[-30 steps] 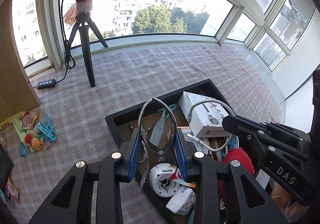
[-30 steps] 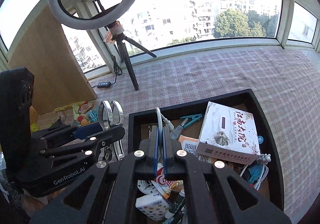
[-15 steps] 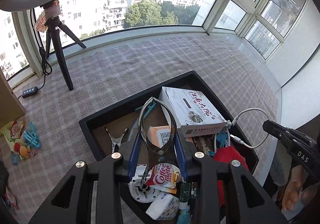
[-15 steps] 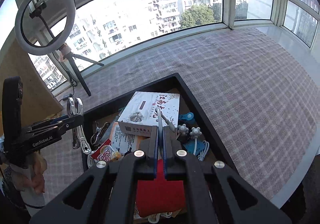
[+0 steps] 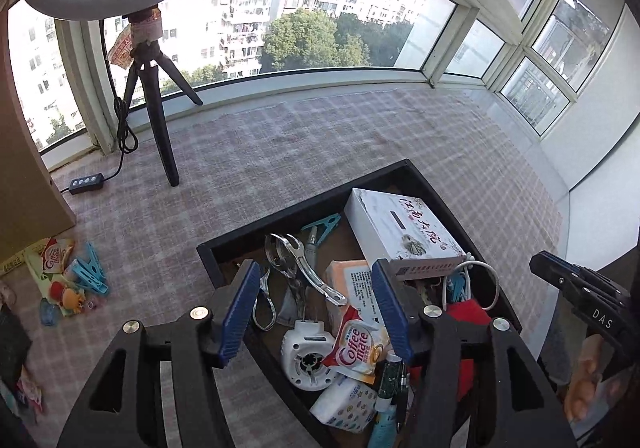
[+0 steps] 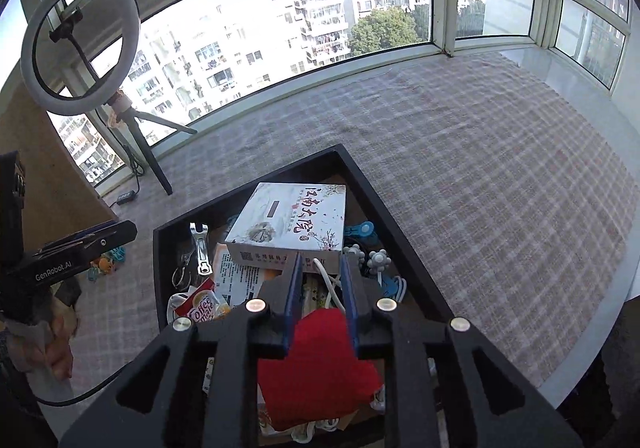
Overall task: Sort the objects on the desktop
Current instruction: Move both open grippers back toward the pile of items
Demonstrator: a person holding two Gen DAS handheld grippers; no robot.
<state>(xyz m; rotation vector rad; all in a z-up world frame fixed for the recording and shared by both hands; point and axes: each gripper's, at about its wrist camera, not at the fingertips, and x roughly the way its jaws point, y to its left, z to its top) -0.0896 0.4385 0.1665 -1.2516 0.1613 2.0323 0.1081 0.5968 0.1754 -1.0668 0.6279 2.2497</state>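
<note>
A black tray (image 5: 304,207) (image 6: 248,187) holds a white tissue box (image 5: 400,228) (image 6: 292,219), a Coffee mate sachet (image 5: 356,344), a red cloth (image 6: 316,360) and other small items. My left gripper (image 5: 315,266) hovers over the tray with its jaws opening and nothing between them. The metal clip (image 5: 296,268) lies loose in the tray below it. My right gripper (image 6: 321,262) is over the tray's right part, its jaws opening. The thin white cable (image 6: 326,280) runs through the gap, and the pads do not press it.
A ring light on a tripod (image 5: 156,119) stands at the back left, its inline switch (image 5: 86,183) on the plaid cloth. Blue clips (image 5: 86,272) and snack packets lie left of the tray. A brown board (image 5: 24,167) closes the left side. The table's edge (image 6: 600,328) runs along the right.
The left jaws spread and the metal clip dropped from them into the tray. The right gripper carried the white cable rightward over the tray, then parted its jaws.
</note>
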